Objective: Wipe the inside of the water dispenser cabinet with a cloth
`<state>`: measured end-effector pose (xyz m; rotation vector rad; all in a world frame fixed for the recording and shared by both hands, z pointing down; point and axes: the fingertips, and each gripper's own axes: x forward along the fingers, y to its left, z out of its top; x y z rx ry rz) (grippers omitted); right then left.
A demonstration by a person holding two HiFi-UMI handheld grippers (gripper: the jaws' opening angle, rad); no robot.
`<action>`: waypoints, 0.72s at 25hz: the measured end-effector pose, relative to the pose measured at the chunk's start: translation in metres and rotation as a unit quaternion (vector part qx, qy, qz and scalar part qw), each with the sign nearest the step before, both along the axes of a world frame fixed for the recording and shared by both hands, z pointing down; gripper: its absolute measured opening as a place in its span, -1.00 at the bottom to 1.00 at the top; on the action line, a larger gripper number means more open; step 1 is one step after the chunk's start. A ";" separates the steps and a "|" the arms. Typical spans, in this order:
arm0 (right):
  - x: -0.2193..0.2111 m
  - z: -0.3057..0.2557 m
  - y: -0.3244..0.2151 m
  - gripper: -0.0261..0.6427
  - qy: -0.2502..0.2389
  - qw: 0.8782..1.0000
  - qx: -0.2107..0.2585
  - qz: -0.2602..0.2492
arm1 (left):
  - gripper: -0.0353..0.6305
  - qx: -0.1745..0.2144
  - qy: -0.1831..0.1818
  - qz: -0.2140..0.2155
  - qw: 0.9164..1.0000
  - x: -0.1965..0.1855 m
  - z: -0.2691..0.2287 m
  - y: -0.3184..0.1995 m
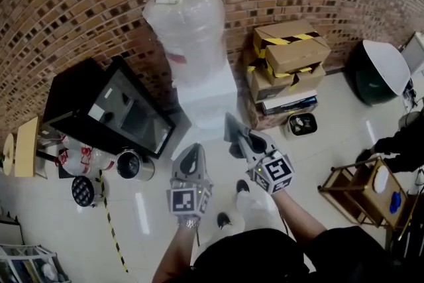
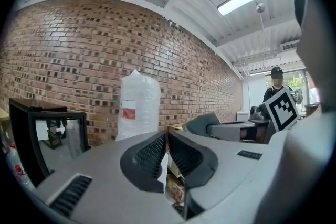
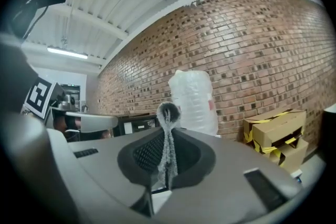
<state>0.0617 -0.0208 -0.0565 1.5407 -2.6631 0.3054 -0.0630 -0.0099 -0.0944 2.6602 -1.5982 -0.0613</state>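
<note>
Behind wrapped dispenser (image 1: 192, 30), brick wall (image 1: 79, 3); glossy floor (image 1: 149, 209)

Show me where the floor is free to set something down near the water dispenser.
Free: the tiles between the cardboard boxes and the wooden cart, and the tiles at lower left beside the striped tape. Crowded: around the black cabinet, left of the water dispenser.
</note>
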 end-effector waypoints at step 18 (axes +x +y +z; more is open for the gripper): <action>-0.072 -0.021 0.106 -0.85 0.017 0.999 0.019 0.020 | -0.84 0.025 0.003 0.015 1.000 -0.026 -0.009 0.092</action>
